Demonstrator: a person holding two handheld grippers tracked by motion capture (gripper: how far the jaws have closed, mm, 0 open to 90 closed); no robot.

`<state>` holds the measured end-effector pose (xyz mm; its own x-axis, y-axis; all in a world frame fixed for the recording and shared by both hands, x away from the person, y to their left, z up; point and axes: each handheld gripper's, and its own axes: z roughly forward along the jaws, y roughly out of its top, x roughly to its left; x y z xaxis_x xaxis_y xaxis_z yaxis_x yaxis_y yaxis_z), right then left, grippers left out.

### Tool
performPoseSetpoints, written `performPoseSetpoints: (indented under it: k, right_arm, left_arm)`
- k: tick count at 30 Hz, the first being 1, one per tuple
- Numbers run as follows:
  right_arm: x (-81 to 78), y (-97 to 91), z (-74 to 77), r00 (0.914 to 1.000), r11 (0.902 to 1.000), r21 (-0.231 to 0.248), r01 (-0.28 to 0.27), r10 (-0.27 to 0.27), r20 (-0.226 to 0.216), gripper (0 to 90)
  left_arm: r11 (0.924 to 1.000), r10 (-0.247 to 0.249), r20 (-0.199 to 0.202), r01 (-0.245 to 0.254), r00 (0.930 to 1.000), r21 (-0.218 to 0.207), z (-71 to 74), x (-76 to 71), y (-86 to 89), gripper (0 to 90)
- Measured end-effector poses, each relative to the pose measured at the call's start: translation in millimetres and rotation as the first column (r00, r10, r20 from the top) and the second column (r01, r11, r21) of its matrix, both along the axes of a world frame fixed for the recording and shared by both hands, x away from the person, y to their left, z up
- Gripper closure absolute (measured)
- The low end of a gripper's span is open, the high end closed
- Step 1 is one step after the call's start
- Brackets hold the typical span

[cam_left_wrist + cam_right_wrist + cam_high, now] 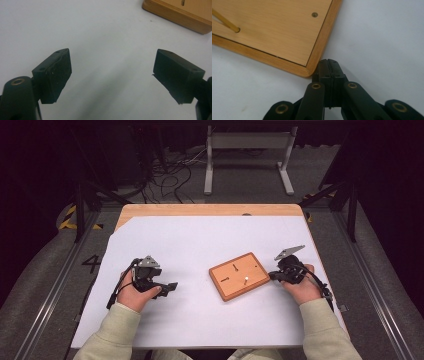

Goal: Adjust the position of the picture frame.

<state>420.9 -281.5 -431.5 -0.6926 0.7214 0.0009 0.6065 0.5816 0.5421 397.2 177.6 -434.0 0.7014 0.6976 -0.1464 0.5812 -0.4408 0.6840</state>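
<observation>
- The right gripper [328, 65] has its jaws clenched together with nothing between them; the closed tip sits at the near corner of the wooden board [287, 32], touching it or just short of touching.
- The left gripper [112, 72] has its jaws spread wide and empty over the white table cover [100, 30], with the board's corner at about one o'clock in the left gripper view.
- In the high view the board [240, 276] lies right of centre, the right gripper [274, 276] at its three o'clock edge and the left gripper [172, 286] well apart at nine o'clock.
- Judged as a nudge of the board: the closed tip should press low and squarely on the edge, slowly, so the board slides rather than spins.
- Whether the tip truly touches is hard to tell; the small pins [234, 267] on the board are too small to identify.
</observation>
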Motion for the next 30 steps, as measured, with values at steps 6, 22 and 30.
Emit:
performPoseSetpoints:
  k: [6, 22, 30]
  right_arm:
    - [-9.4, 14.8, 1.3, 0.9984, 0.9986, -0.014, -0.051, 0.050, -0.025, 90.0]
    - [-31.2, 56.0, 1.5, 0.9766, 0.9792, -0.032, -0.200, 0.197, -0.087, 90.0]
    - [-36.7, 69.0, 1.1, 0.9648, 0.9676, -0.033, -0.251, 0.247, -0.092, 90.0]
  left_arm:
    - [1.0000, 0.005, -0.006, -0.005, 1.0000, -0.005, 0.1, 0.0, 0.3, 15.6]
    - [0.9999, 0.004, -0.010, -0.004, 0.9999, -0.015, 1.7, 2.6, 0.4, 15.6]
    - [0.9999, 0.000, -0.011, 0.000, 0.9999, -0.016, 1.6, 4.2, 0.4, 15.6]
